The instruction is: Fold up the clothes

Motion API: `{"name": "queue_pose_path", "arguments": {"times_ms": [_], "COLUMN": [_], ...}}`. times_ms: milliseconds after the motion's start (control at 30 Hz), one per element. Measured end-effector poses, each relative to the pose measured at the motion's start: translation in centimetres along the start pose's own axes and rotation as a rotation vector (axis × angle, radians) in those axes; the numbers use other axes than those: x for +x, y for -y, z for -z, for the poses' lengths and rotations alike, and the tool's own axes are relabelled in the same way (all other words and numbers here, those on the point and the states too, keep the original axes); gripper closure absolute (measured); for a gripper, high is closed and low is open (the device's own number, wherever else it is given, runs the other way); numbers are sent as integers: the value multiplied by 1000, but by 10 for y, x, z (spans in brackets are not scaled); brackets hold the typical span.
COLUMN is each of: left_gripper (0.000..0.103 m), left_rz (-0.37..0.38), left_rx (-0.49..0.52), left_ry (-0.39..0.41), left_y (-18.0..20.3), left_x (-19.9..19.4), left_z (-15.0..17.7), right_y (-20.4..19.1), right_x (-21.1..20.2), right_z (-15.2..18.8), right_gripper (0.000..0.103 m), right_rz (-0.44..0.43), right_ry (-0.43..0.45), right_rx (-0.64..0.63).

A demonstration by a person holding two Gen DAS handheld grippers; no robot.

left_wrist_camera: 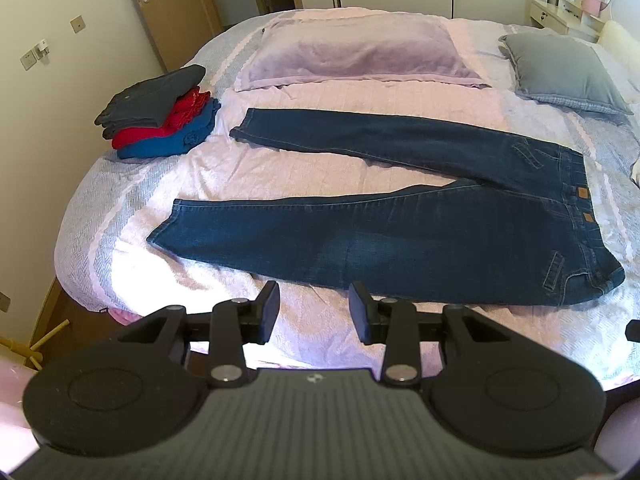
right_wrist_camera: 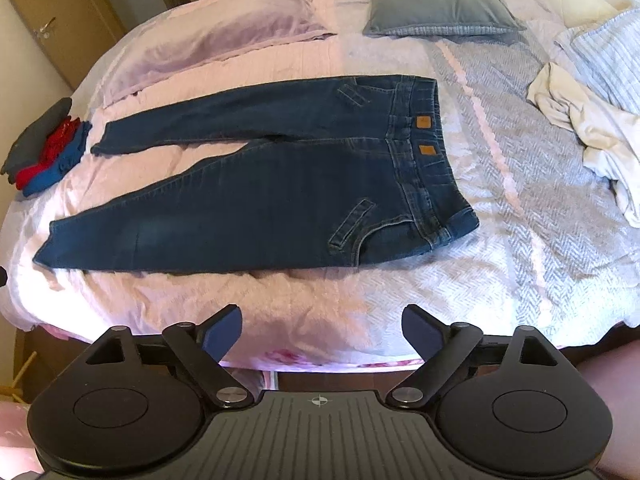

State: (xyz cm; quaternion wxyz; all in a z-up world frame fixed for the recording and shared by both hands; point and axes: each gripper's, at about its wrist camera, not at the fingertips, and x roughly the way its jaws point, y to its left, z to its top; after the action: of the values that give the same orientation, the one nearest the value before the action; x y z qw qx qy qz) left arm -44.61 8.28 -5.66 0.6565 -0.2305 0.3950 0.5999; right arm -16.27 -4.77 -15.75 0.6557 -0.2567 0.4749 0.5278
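Observation:
Dark blue jeans (left_wrist_camera: 400,224) lie spread flat on the bed, legs pointing left and apart, waistband at the right. In the right wrist view the jeans (right_wrist_camera: 260,184) fill the middle of the bed. My left gripper (left_wrist_camera: 314,310) hovers over the near bed edge just short of the lower leg, open, nothing between its fingers. My right gripper (right_wrist_camera: 322,332) hangs over the near bed edge below the jeans' seat, jaws wide open and empty.
A stack of folded clothes (left_wrist_camera: 160,116), dark grey on red on blue, sits at the bed's left edge. A lilac pillow (left_wrist_camera: 352,52) and a grey cushion (left_wrist_camera: 564,72) lie at the back. A crumpled white garment (right_wrist_camera: 592,128) lies at the right. The quilt (right_wrist_camera: 520,200) is pale pink and grey.

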Motion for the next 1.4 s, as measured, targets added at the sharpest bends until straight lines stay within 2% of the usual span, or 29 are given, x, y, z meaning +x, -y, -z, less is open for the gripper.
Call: {"name": "queue_pose_path", "arguments": {"times_ms": [200, 300, 667, 900, 1067, 1200, 1400], "left_gripper": [69, 69, 69, 69, 69, 69, 69], "left_rz": [1, -2, -16, -20, 26, 89, 227], "left_rx": [-6, -6, -18, -23, 12, 77, 247], "left_ry": [-11, -13, -35, -90, -103, -107, -92], "left_y": [-2, -2, -9, -20, -15, 2, 49], "left_x": [0, -1, 5, 32, 70, 117, 209], "left_z": [2, 3, 4, -2, -29, -67, -144], "right_y": [-3, -8, -24, -34, -24, 0, 39], "right_x": [1, 0, 7, 29, 50, 77, 130], "right_z": [0, 1, -3, -11, -29, -56, -114], "right_gripper": [9, 1, 1, 1, 1, 1, 1], "right_rz": [40, 48, 44, 9, -43, -25, 80], "right_ry": [-19, -18, -37, -72, -62, -69, -95], "right_rx": [-13, -25, -57, -65, -10, 46, 105]}}
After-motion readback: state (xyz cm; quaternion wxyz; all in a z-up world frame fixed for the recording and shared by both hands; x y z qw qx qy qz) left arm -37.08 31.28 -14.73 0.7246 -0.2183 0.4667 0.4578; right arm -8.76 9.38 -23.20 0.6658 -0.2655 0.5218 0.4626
